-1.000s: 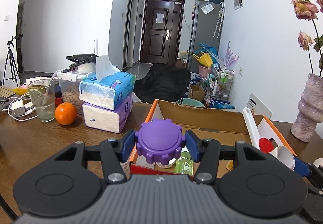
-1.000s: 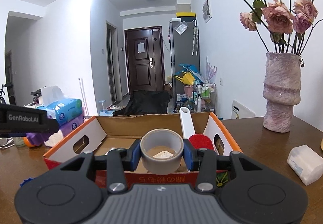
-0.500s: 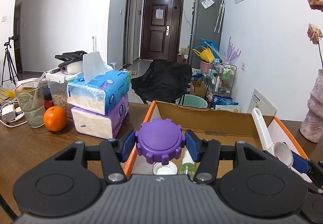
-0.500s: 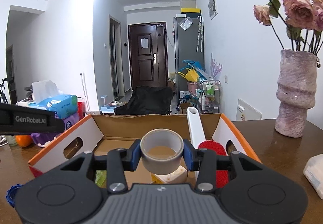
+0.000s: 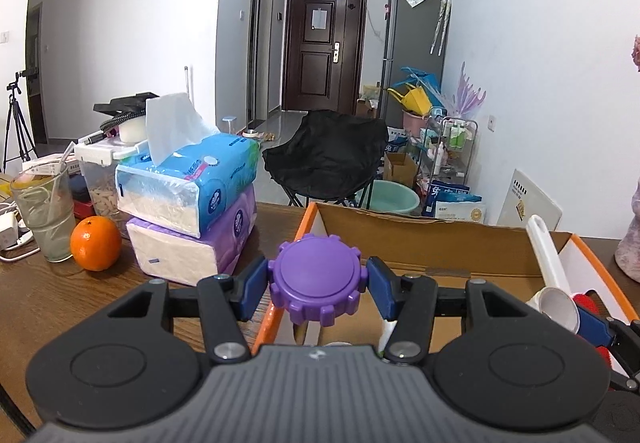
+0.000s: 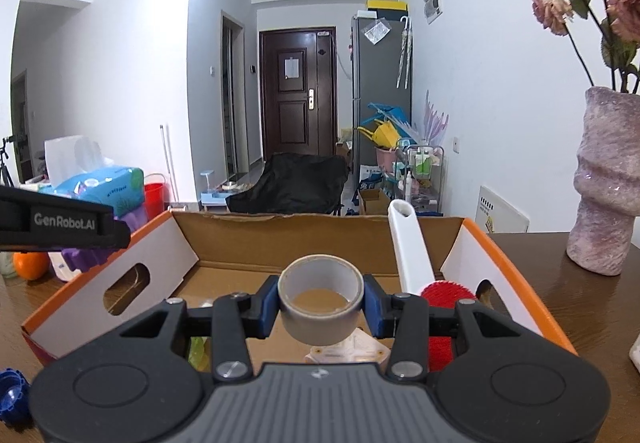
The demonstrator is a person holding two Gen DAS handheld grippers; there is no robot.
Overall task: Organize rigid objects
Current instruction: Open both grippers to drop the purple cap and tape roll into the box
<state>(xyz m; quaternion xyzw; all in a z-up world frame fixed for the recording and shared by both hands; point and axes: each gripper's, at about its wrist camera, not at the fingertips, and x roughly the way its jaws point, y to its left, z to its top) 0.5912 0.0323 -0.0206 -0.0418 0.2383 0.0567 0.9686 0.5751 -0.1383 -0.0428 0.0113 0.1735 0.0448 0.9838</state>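
Both grippers have advanced over the cardboard box (image 6: 120,267) on the tabletop (image 5: 60,295) — closer than a second ago. Right gripper (image 6: 321,301) fingers clamp a tape roll (image 6: 321,303) above the box interior; left gripper (image 5: 318,285) fingers pinch a purple gear-shaped lid (image 5: 318,279) (over the box's left wall).

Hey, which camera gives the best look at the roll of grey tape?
The right wrist view. The roll of grey tape sits centred there, clamped in the right hand-held gripper above the cardboard box, with its open core visible. The left wrist view shows only a pale sliver of it at the right edge.
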